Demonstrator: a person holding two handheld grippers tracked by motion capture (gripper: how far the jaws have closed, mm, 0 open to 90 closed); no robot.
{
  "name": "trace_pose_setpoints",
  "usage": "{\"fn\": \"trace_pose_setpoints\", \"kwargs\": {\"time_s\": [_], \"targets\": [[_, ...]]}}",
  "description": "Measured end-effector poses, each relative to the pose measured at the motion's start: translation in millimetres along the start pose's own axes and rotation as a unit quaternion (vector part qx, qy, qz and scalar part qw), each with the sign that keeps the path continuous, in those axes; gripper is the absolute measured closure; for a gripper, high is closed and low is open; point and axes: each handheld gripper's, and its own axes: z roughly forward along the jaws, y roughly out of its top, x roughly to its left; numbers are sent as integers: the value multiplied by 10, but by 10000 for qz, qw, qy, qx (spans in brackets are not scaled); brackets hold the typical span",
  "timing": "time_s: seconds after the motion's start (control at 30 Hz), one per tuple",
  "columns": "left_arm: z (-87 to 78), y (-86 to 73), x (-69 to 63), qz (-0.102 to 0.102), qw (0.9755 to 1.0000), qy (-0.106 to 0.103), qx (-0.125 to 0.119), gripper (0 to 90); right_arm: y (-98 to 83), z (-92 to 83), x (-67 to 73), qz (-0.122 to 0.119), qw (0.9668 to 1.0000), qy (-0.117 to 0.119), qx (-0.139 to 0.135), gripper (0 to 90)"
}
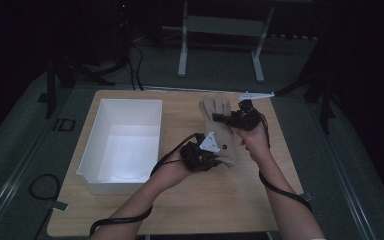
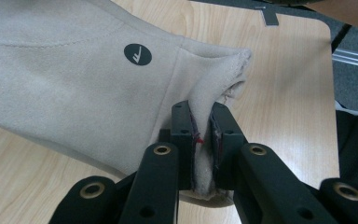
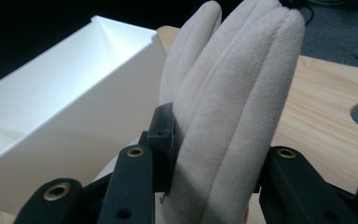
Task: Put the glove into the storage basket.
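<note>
Beige glove (image 1: 219, 131) stretched between both tools, clamped at each end

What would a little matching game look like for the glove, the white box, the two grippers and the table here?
Things:
1. glove
2. white box
3. left gripper
4. table

Descriptions:
A. light wood, bearing the box
B. empty, open-topped
C. beige, held between both grippers
D. clamped on the glove's cuff edge

Pairs: 1-C, 2-B, 3-D, 4-A. The right gripper grips the glove's fingers.
</note>
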Motion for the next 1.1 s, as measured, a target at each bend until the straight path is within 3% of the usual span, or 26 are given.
{"fn": "trace_pose_setpoints", "kwargs": {"time_s": [0.33,0.7,1.1], "targets": [[-274,-65,52,-13,9997,216,101,830,196,144,172,-55,9998,178,-33,657],[-574,-201,91,-69,9990,418,161,830,407,364,467,-320,9991,287,16,657],[-884,-399,150,-162,9973,669,251,830,598,644,773,-343,9977,581,-35,657]]}}
